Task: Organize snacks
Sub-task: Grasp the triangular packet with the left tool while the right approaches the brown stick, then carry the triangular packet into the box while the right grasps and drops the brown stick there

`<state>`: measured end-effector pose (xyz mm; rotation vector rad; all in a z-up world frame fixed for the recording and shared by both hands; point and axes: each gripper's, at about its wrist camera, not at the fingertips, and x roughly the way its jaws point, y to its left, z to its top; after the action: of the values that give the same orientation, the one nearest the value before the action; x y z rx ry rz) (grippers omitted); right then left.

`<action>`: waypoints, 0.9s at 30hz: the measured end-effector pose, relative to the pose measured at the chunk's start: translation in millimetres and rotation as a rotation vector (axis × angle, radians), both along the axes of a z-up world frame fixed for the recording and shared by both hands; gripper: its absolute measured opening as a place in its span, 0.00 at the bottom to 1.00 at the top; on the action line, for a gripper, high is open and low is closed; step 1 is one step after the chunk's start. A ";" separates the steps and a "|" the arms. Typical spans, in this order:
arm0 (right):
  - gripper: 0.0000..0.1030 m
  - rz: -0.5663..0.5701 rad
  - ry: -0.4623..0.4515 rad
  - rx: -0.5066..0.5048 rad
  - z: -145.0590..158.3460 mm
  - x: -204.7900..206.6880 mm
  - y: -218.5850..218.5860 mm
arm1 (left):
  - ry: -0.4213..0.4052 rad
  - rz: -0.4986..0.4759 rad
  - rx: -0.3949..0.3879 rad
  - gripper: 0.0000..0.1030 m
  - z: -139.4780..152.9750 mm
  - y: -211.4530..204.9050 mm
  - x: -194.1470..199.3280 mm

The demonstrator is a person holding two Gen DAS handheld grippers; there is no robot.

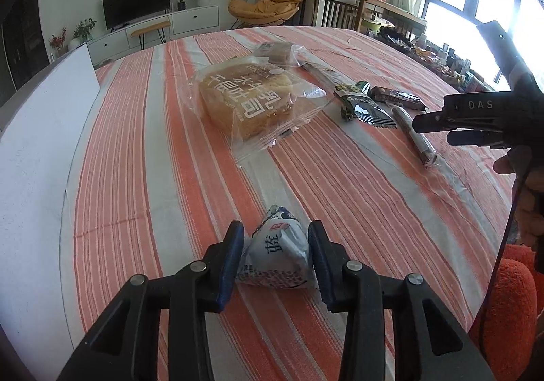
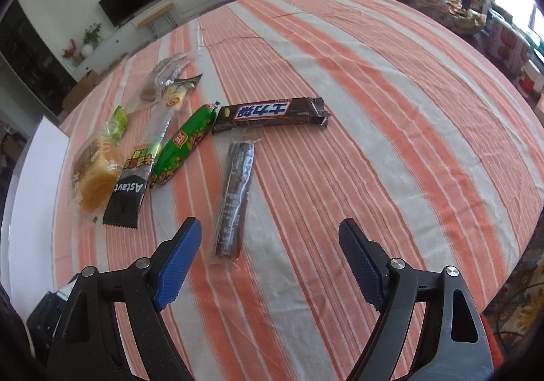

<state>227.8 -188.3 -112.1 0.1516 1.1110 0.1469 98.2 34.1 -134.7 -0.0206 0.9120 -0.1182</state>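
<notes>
A: What was the biggest thing there?

B: The bench (image 1: 340, 177), under an orange and grey striped cloth. A white board (image 1: 44, 129) stood at its left edge. Take the bread loaf (image 1: 248, 102) as the landmark: a clear bag with a square loaf, lying flat mid-cloth.

A: And the rest of the snacks?

B: Behind the loaf, a smaller clear pastry bag (image 1: 275, 53). To its right, a loose row of wrappers: a black-and-green packet (image 1: 360, 102), a brown chocolate bar (image 2: 272, 116), and a long dark stick (image 2: 234, 201) in clear film lying farthest from the loaf. I judged they had been gathered by kind, long bars together, breads together.

A: Where was the small blue-and-white pouch?

B: The pouch (image 1: 275, 258) sat on the cloth nearer the camera than the loaf, apart from everything, right between the left tongs (image 1: 277, 245). The pads stood close against its sides; whether they actually pressed on it I could not tell. It looked like a grasp or release in progress, probably because the pouch belonged with the breads.

A: And the right tongs?

B: The right tongs (image 2: 268, 258) were released, jaws wide, nothing between them, hovering over the cloth just to the right of the dark stick, well right of the loaf. I guessed that stick was its next pick.
</notes>
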 end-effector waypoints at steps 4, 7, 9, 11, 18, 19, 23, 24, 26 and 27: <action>0.44 0.086 0.052 -0.121 -10.5 16.9 31.5 | 0.022 0.007 0.007 0.76 0.0 12.7 -4.7; 0.19 0.109 0.044 -0.141 -10.9 9.9 32.5 | 0.036 0.004 0.008 0.77 -2.5 21.7 -8.1; 0.18 0.111 0.042 -0.107 -11.5 3.4 23.7 | 0.047 0.005 0.005 0.77 -5.8 23.2 -7.7; 0.17 0.082 0.062 -0.040 -11.1 -3.7 11.6 | 0.038 -0.004 0.011 0.77 -6.1 19.3 -7.3; 0.17 0.000 0.018 0.225 11.6 -52.9 -30.9 | -0.010 -0.021 0.003 0.46 -3.0 8.8 -10.2; 0.17 -0.010 0.013 0.255 13.2 -59.6 -35.2 | -0.011 -0.012 -0.015 0.46 -1.8 10.6 -10.8; 0.17 -0.029 0.009 0.333 12.5 -82.9 -40.5 | -0.047 0.028 -0.141 0.45 20.5 21.8 -21.3; 0.17 -0.027 0.011 0.334 11.5 -85.7 -38.4 | -0.061 0.031 -0.172 0.45 30.3 24.9 -24.7; 0.17 -0.016 0.015 0.337 10.2 -89.1 -32.9 | -0.091 0.036 -0.228 0.45 50.9 31.5 -33.3; 0.17 -0.009 0.015 0.339 10.6 -91.6 -29.4 | -0.104 0.043 -0.259 0.45 61.7 35.7 -38.7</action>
<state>136.2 -217.7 -101.5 0.4604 1.0943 0.3263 59.5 69.8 -73.0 -0.2723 0.7870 -0.1951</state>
